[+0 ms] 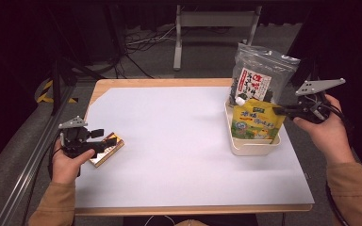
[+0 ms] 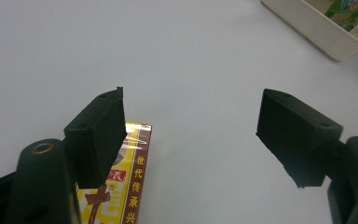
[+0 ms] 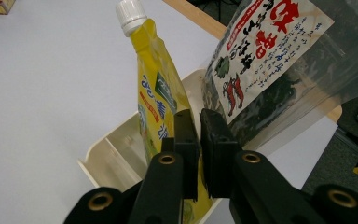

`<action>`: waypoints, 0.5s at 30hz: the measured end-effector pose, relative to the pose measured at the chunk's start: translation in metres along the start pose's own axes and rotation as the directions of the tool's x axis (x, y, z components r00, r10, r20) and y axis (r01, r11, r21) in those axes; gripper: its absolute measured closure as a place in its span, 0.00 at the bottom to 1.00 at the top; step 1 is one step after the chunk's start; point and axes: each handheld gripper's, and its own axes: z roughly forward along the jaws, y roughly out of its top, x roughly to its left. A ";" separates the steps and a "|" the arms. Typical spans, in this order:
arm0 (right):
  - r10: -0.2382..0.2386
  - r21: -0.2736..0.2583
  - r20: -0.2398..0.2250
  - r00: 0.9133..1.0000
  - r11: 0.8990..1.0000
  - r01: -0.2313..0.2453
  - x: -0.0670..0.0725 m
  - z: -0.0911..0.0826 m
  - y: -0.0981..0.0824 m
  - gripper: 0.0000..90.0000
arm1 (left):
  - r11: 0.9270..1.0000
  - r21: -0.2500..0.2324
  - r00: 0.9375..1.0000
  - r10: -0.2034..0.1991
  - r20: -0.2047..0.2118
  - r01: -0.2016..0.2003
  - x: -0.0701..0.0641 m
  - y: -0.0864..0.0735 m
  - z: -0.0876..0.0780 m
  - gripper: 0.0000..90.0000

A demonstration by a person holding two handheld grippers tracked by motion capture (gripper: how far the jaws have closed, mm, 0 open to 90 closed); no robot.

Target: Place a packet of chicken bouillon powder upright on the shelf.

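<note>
A yellow spouted pouch (image 1: 254,120) (image 3: 156,79) and a clear bag of dark dried food (image 1: 261,75) (image 3: 261,60) stand in a cream bin (image 1: 252,147) (image 3: 112,149) at the right. My right gripper (image 1: 278,110) (image 3: 199,121) is at the pouch's upper right edge, its jaws a narrow slit apart, the pouch lying against the left jaw. A yellow and brown box (image 1: 107,147) (image 2: 130,186) lies flat at the table's left. My left gripper (image 1: 102,140) (image 2: 191,126) hovers over it, wide open, with one jaw above the box's corner and nothing gripped.
A white mat (image 1: 179,141) covers the wooden table between the box and the bin. A metal frame and cables stand on the dark floor behind the table. A rail runs along the left side.
</note>
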 end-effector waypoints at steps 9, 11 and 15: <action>-0.015 -0.039 0.035 0.999 0.999 0.017 0.005 -0.005 0.006 0.66 | 0.998 0.047 0.997 0.038 -0.061 -0.036 0.000 -0.002 0.000 0.22; -0.020 -0.052 0.039 0.999 0.998 0.022 0.007 -0.006 0.009 0.61 | 0.998 0.055 0.996 0.033 -0.082 -0.028 0.001 -0.004 0.000 0.21; -0.029 -0.078 0.041 0.999 0.996 0.032 0.013 -0.009 0.015 0.55 | 0.998 0.060 0.996 0.026 -0.088 -0.020 0.002 -0.006 0.000 0.20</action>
